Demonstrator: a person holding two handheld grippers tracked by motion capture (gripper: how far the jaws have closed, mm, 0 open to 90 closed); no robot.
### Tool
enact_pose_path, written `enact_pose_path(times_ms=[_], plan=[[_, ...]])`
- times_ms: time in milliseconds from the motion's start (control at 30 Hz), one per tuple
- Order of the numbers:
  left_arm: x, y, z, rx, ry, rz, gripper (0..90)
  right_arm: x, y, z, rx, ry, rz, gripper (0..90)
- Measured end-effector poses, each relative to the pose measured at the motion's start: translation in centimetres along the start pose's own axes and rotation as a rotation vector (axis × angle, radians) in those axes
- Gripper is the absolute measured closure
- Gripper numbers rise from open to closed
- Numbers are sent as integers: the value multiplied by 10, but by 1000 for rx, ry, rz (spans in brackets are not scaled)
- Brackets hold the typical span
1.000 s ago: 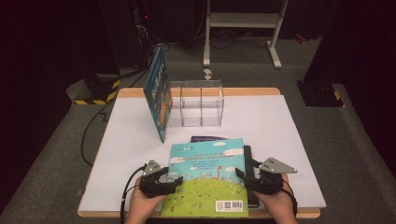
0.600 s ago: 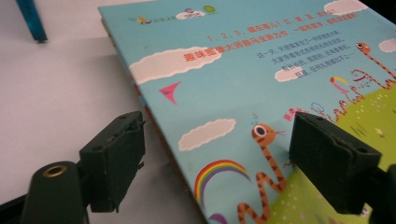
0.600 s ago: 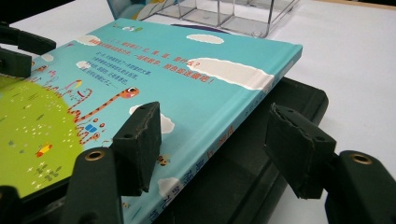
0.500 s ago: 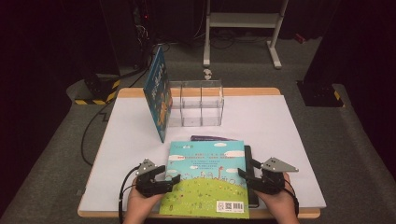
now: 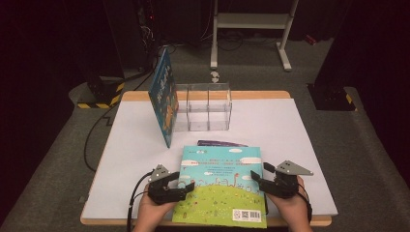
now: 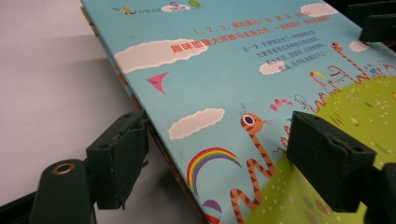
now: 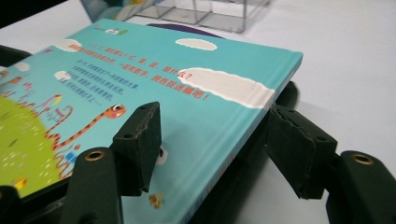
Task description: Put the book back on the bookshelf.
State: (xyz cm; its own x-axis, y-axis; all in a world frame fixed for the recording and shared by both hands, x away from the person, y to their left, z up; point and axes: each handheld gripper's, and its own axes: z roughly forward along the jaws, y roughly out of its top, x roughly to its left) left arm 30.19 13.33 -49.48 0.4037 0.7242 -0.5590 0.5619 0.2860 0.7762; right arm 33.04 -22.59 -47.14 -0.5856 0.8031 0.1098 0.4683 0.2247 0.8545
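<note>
— Where is the picture book seen?
— It is seen lying flat at the near edge of the tabletop, back cover up, stacked on a purple book whose far edge is left showing. It is placed well in front of the clear organizer.

— And the tongs?
— The left tongs are set astride the book's left edge, the right tongs astride its right edge; whether the pads are pressed on it cannot be told.

— What else is seen?
— A blue book is leaned against the organizer's left side.
</note>
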Motion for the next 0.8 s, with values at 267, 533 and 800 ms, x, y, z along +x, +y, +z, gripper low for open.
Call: enact_pose_path(times_ms=[267,533,800], plan=[[7,3,3,2,-19,-65,186,-6,-3,0,27,18,56,255],[3,2,9,34,-36,-90,144,4,-8,3,88,90,116,126],[-1,6,14,66,-23,-70,146,3,-4,8,147,118,164,109]])
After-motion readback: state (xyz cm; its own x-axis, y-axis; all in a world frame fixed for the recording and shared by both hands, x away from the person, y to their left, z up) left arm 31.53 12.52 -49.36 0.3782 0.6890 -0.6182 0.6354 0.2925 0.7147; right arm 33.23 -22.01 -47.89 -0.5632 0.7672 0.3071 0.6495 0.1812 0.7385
